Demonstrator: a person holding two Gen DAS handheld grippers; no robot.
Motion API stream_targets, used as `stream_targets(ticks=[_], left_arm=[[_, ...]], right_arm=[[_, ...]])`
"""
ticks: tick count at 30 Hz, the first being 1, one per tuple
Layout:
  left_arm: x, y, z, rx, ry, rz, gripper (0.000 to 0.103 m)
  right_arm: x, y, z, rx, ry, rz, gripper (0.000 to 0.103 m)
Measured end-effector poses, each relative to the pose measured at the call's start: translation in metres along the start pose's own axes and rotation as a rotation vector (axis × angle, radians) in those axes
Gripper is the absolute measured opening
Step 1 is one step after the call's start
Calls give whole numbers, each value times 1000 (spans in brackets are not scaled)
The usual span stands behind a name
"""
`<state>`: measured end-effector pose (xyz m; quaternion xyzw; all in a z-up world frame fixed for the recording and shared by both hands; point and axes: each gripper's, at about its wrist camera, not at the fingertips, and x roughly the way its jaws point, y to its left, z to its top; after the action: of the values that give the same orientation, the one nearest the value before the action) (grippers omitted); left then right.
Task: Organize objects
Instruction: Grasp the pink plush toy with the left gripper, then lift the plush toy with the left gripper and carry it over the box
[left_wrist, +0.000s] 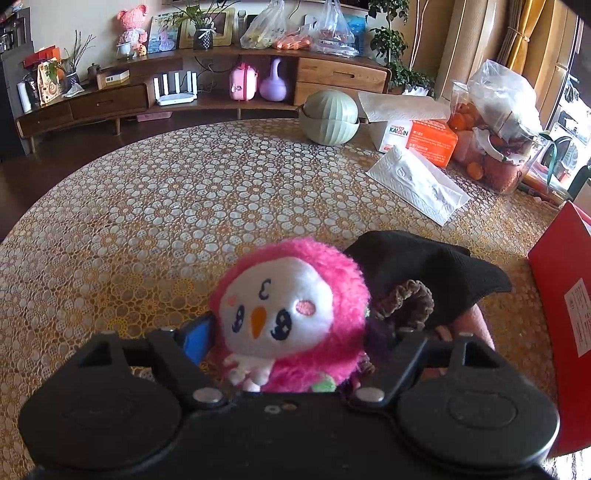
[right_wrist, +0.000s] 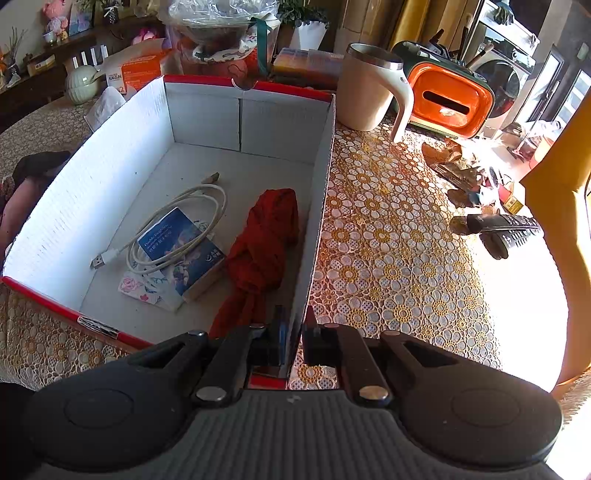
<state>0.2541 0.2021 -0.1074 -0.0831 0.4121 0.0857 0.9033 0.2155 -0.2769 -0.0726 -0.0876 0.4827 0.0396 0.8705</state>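
The left gripper (left_wrist: 288, 332) hangs low over the table (left_wrist: 155, 206) with its two fingers spread wide, and the pink plush toy (left_wrist: 291, 314) sits right between them at the 6 o'clock edge of the left wrist view; the blue pad of one finger (left_wrist: 195, 338) stands just beside the toy's side, while the other finger is hidden behind its fur, so whether the pads press on it cannot be told. Touching the toy at its 3 o'clock is one brown scrunchie (left_wrist: 406, 301), and behind that, toward 2 o'clock, lies one black cloth (left_wrist: 424, 269). One red box (left_wrist: 557, 295) rises at the 3 o'clock edge of that view. The right gripper (right_wrist: 293, 347) has its fingers pressed nearly together on the right-hand wall of the box (right_wrist: 317, 221), pinching the cardboard, one finger inside and one outside. Inside the box lie four things: one white USB cable (right_wrist: 173, 229) coiled at the centre, one blue booklet (right_wrist: 184, 247) under it, one floral card (right_wrist: 138, 288) toward 7 o'clock of the booklet, and one red cloth (right_wrist: 262, 251) along the wall at 3 o'clock. Outside, one beige mug (right_wrist: 365, 88) stands at 1 o'clock of the box, one orange tissue holder (right_wrist: 447, 99) just beside it, and two black remotes (right_wrist: 502, 229) lie well apart at 3 o'clock.
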Motion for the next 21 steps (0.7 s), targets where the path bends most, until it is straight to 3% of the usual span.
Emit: stream_targets(ticks=[9,15,21], left_arm=[[-48,-2,-2,12,-60,-37,76],[-88,-20,3,53,-64,-41,76],[-116,-50,5,106,-67,-93,76]], right_arm=[[-1,1,0,-2,-3,2,9],[-2,1,0,0,-5,1,9],[-2,1,0,-1,-5,3,9]])
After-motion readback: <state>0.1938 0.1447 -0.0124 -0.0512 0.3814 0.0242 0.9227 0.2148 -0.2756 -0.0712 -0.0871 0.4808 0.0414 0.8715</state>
